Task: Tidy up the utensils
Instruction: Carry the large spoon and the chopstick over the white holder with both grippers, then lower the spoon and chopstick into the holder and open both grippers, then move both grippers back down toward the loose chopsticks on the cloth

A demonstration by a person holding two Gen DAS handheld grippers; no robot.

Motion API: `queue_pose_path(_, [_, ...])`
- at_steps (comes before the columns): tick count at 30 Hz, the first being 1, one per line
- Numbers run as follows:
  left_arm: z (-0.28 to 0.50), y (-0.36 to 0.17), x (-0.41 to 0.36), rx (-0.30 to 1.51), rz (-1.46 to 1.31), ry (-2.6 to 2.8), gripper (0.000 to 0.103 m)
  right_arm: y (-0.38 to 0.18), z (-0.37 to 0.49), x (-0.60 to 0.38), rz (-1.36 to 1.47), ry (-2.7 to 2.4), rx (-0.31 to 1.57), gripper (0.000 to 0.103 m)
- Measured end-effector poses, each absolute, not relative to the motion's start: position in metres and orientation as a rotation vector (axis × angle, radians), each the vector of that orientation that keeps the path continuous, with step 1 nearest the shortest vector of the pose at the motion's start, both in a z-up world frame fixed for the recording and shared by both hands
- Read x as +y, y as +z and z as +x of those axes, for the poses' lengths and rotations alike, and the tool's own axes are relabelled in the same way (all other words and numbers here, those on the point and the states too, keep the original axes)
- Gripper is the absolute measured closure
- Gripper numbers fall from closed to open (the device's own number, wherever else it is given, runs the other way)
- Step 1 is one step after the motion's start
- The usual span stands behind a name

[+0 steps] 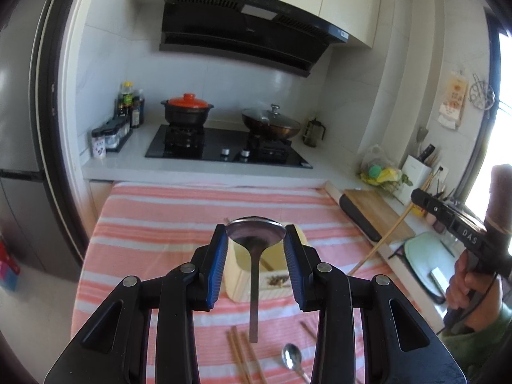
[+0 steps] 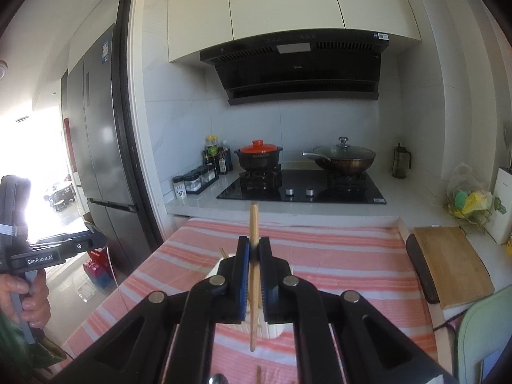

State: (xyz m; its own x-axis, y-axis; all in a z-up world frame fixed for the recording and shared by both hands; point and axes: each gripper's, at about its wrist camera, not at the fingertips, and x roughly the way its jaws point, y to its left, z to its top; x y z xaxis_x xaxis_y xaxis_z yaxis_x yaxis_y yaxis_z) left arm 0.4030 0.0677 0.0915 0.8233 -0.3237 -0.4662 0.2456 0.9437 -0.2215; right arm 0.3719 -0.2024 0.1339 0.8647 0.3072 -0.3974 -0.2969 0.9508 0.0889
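Hood (image 2: 297, 67) logo, maybe "Midea"; "GenRobot.AI"

Your black left gripper (image 1: 256, 233) had blue pads and silver pivot bolts; your right gripper (image 2: 254, 249) matched it, and your sleeve (image 1: 480, 345) was green.

Bright daylight glares from blown-out side openings; fisheye edges bend and darken.

"DAS", "GenRobot.AI" on hand-held grippers (image 1: 470, 233)
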Motion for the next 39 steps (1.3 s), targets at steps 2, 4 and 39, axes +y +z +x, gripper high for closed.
queue_pose_path(2, [0.425, 0.101, 0.062, 0.500, -0.160, -0.296, 0.068, 0.141, 0.389, -0.199, 0.038, 0.317, 0.386, 0.097])
queue_pose_path(4, [0.448, 0.107, 0.055, 0.482, -0.169, -0.284, 0.068, 0.145, 0.405, -0.195, 0.051, 0.320, 0.358, 0.097])
queue_pose_path(39, [0.313, -0.029, 0.080, 0.778, 0.015, -0.180, 0.015, 0.016, 0.299, -0.216, -0.198, 0.251, 0.693, 0.055])
